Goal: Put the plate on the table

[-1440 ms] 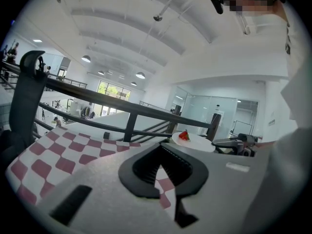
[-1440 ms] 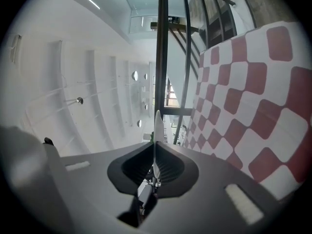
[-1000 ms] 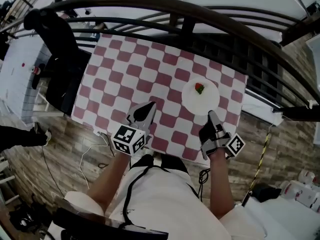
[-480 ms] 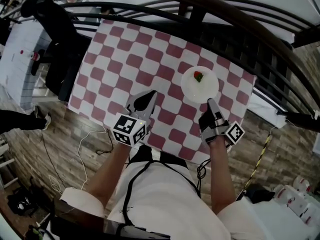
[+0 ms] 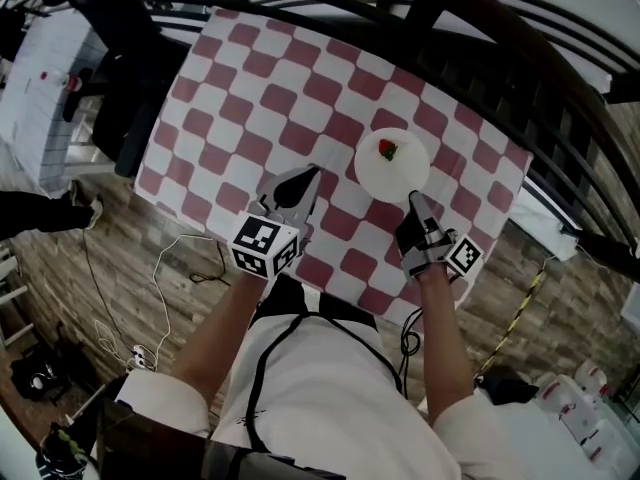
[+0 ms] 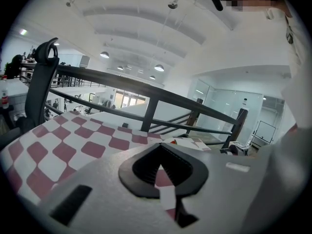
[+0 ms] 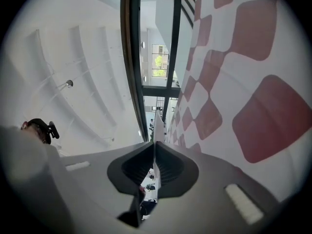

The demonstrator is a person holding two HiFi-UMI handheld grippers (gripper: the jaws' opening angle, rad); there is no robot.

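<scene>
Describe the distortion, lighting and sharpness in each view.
Head view: wide-angle bowing on the railing; light is even, the plate bright. Left gripper view: fisheye, black corners, ceiling lamps without flare. Right gripper view: same fisheye, rolled sideways, checked tablecloth sharp at right.

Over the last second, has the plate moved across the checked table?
Yes, slightly. The plate, gripped at its near rim by the right tongs, now appears farther from the right edge of the table, nearer the middle.
</scene>
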